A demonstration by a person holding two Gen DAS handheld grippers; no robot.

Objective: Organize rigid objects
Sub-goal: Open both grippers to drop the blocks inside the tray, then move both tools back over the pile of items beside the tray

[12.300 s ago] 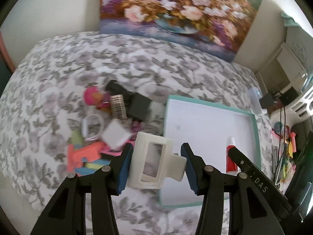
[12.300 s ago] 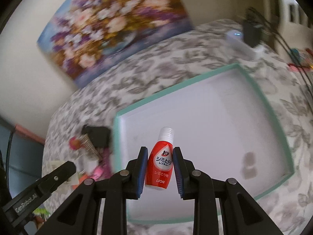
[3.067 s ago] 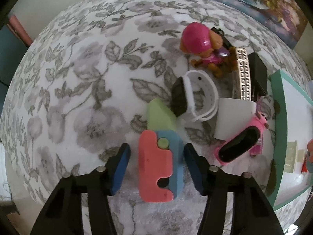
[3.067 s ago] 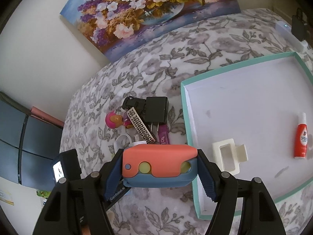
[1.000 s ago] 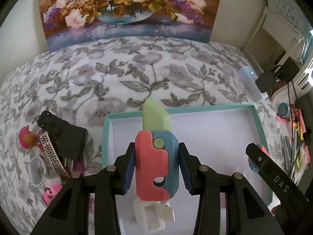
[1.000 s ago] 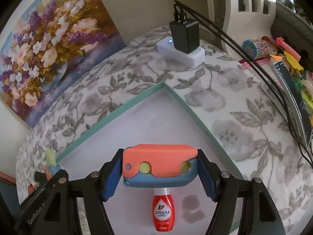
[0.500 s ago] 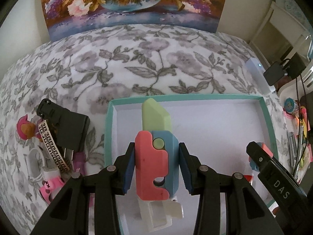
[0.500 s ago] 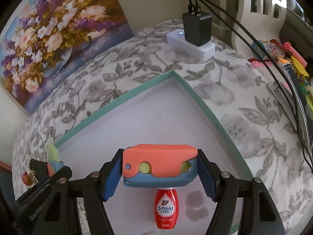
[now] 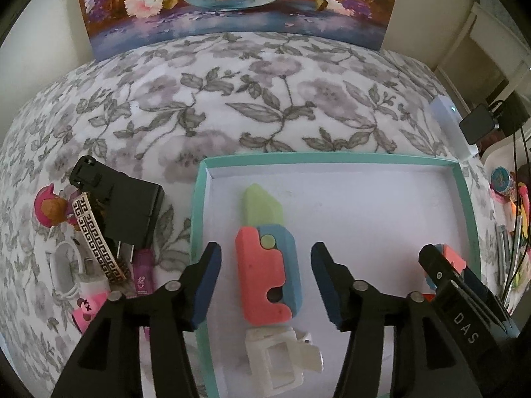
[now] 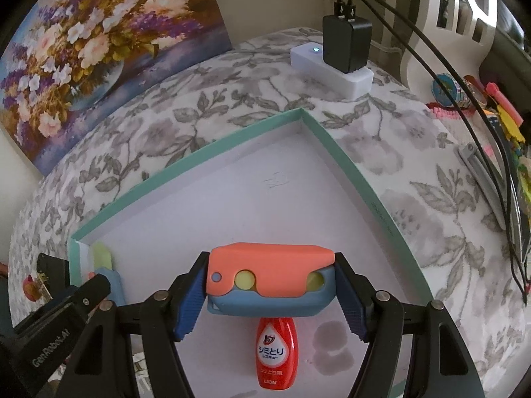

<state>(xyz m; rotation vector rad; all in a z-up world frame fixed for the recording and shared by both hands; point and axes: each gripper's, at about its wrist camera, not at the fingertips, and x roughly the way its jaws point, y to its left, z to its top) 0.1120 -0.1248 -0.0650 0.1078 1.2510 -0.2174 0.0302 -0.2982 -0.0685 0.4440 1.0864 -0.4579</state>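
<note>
A teal-rimmed white tray [image 9: 198, 205] lies on the floral bedspread. In the left wrist view my left gripper [image 9: 264, 282] is open, its jaws apart on both sides of a coral-and-blue toy knife with a green blade [image 9: 268, 275] that lies in the tray. A white clip [image 9: 277, 358] lies just below it. In the right wrist view my right gripper [image 10: 270, 293] is shut on a second coral-and-blue toy knife [image 10: 270, 282], held above a red bottle [image 10: 275, 351] in the tray [image 10: 335, 152].
Left of the tray lies a pile: a black charger [image 9: 129, 209], a patterned bracelet [image 9: 98, 238], a pink figure [image 9: 49, 204], a white band [image 9: 64, 272], a pink item [image 9: 88, 308]. A white power strip with a black adapter [image 10: 345, 46] and cables sit at the right.
My left gripper has opened and let go of the toy knife, which now lies in the tray. My right gripper still holds its toy knife over the bottle.
</note>
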